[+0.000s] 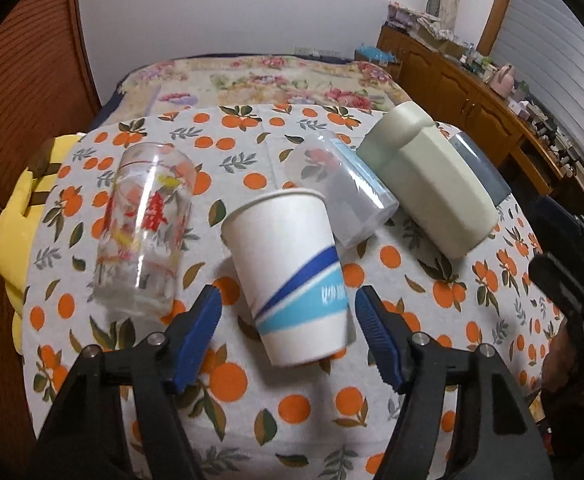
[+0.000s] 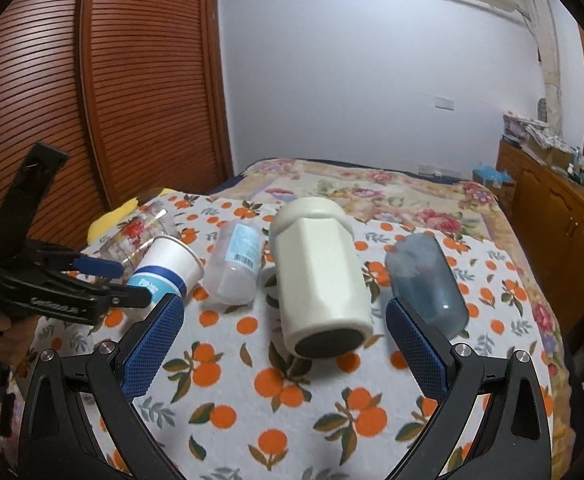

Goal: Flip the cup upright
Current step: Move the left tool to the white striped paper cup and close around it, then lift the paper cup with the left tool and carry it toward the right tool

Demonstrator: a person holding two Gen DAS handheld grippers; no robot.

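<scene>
A white paper cup (image 1: 292,272) with blue stripes lies on its side on the orange-print tablecloth (image 1: 276,420), its base toward me, between the open fingers of my left gripper (image 1: 288,320), which do not touch it. In the right wrist view the paper cup (image 2: 168,268) is at the left, with the left gripper (image 2: 112,280) around it. My right gripper (image 2: 284,336) is open, its fingers either side of the base of a cream ceramic cup (image 2: 315,276) that lies on its side.
A printed clear glass (image 1: 144,224), a clear plastic cup (image 1: 343,188), the cream cup (image 1: 427,184) and a grey-blue cup (image 2: 427,280) all lie on the table. A bed (image 1: 252,80) lies behind it, a wooden cabinet (image 1: 471,92) at the right.
</scene>
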